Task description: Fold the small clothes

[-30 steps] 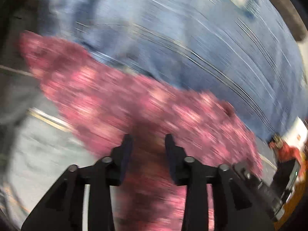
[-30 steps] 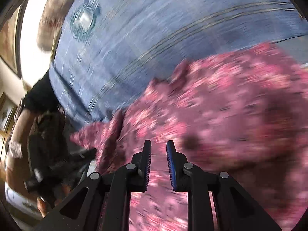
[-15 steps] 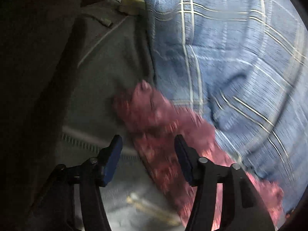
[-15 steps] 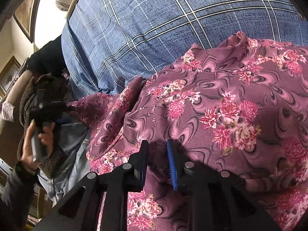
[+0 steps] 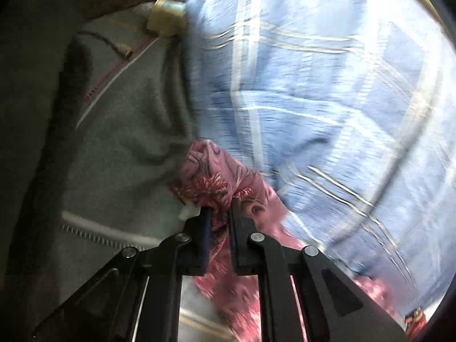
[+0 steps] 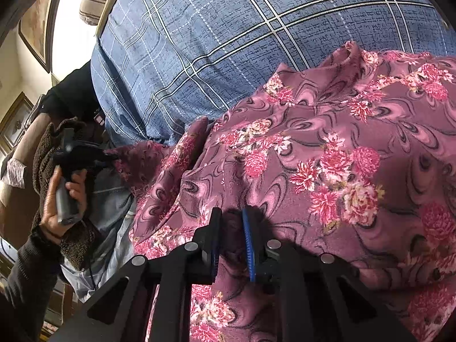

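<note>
A: What has the left gripper (image 5: 219, 213) got?

B: Its jaws have just been closing, and they now pinch a bunched corner of the cloth (image 5: 216, 179), which pokes out just ahead of the tips. Beyond that lies the blue checked sheet (image 5: 327, 99).

A: And the right gripper (image 6: 231, 222)?

B: Its jaws have also been closing; they are nearly together, with a fold of the same cloth (image 6: 327, 148) between them. The pads seem to press it, though shadow hides the contact.

A: How will it handle?

B: Soft, light and limp, I judge. It sags and wrinkles between the 2 grips, so corners or hems are the places to hold. A mid-panel pinch would only bunch it.

A: Its look?

B: Mauve with dark swirls and pink flowers, spread over the sheet ahead and to the right of the right gripper.
</note>
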Motion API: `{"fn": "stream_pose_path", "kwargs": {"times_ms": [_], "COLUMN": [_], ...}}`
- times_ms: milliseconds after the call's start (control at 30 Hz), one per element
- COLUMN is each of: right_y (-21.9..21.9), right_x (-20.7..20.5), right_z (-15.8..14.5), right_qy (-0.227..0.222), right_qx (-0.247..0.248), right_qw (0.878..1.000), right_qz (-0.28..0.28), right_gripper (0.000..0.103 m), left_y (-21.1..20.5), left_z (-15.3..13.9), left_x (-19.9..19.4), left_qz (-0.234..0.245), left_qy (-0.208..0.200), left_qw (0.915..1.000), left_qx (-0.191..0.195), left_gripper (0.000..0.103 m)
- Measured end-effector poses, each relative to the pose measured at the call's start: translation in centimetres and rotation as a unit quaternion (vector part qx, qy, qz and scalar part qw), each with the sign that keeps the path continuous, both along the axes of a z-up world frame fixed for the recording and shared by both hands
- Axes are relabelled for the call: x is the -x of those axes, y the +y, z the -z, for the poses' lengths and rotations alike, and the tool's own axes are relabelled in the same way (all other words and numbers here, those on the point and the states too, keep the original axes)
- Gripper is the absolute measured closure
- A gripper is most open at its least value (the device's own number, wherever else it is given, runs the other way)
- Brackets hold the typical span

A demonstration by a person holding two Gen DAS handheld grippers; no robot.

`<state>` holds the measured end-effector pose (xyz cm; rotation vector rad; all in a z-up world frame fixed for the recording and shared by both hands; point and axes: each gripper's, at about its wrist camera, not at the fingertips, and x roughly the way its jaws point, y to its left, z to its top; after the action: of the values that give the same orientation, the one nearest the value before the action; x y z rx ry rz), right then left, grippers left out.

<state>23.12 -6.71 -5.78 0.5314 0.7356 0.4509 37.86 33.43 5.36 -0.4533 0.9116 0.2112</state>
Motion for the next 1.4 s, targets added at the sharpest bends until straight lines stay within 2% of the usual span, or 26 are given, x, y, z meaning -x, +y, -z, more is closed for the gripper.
{"fn": "stream_pose_path", "kwargs": {"times_ms": [200, 333, 367, 567, 600, 767, 867, 933, 1000, 1067, 1167, 1200, 1233, 1300, 1400], "right_y": [0.0, 0.0, 0.0, -2.6, -3.7, -8.4, -10.9, -12.2, -12.9, -13.3, -13.3, -13.3, -13.3, -13.0, -11.3], "right_x": [0.0, 0.0, 0.1, 4.1, 5.0, 8.3, 9.9, 10.9, 11.4, 11.5, 11.3, 11.1, 11.0, 10.4, 8.4], "right_z": [-0.1, -0.5, -0.7, -3.0, -3.3, -3.4, -2.1, -1.4, -1.3, -1.2, -1.4, -1.8, -2.1, -3.0, -4.4], "right_qy": [0.005, 0.018, 0.024, -0.001, -0.008, -0.028, -0.013, -0.016, -0.013, -0.013, -0.004, 0.002, 0.002, -0.009, -0.017], "right_qx": [0.000, 0.003, 0.008, 0.094, 0.113, 0.170, 0.153, 0.114, 0.089, 0.078, 0.078, 0.074, 0.069, 0.048, 0.028], "right_qw": [1.000, 1.000, 1.000, 0.995, 0.992, 0.979, 0.980, 0.985, 0.987, 0.988, 0.989, 0.989, 0.989, 0.990, 0.993], "right_qz": [0.001, 0.001, 0.002, 0.034, 0.048, 0.106, 0.126, 0.130, 0.135, 0.131, 0.128, 0.129, 0.131, 0.129, 0.112], "right_gripper": [0.089, 0.088, 0.087, 0.075, 0.071, 0.069, 0.064, 0.065, 0.065, 0.065, 0.065, 0.063, 0.062, 0.057, 0.040], "left_y": [-3.5, -9.2, -11.1, -21.7, -23.0, -31.0, -35.7, -38.1, -39.3, -39.6, -37.5, -36.2, -34.2, -30.4, -25.9], "left_z": [-4.2, -6.1, -6.2, -7.9, -7.7, -5.5, -1.9, 1.7, 4.3, 5.4, 3.8, 3.0, 2.3, 1.8, 3.4], "left_x": [4.8, 7.6, 7.0, 8.5, 8.5, 10.1, 10.9, 11.1, 11.4, 11.8, 12.9, 13.4, 14.0, 14.9, 15.2], "left_qz": [0.061, 0.110, 0.118, 0.192, 0.203, 0.259, 0.284, 0.294, 0.296, 0.299, 0.308, 0.313, 0.305, 0.263, 0.214], "left_qy": [-0.030, -0.046, -0.047, -0.062, -0.062, -0.033, 0.006, 0.046, 0.080, 0.092, 0.067, 0.054, 0.037, 0.013, 0.023], "left_qw": [0.9976, 0.9929, 0.9919, 0.9794, 0.9770, 0.9650, 0.9586, 0.9546, 0.9518, 0.9497, 0.9485, 0.9471, 0.9495, 0.9628, 0.9742], "left_qx": [0.012, 0.004, 0.008, 0.012, 0.012, 0.024, 0.020, 0.009, -0.003, -0.002, 0.026, 0.048, 0.063, 0.060, 0.066], "left_gripper": [0.095, 0.095, 0.095, 0.095, 0.095, 0.095, 0.095, 0.095, 0.094, 0.093, 0.089, 0.082, 0.067, 0.049, 0.050]}}
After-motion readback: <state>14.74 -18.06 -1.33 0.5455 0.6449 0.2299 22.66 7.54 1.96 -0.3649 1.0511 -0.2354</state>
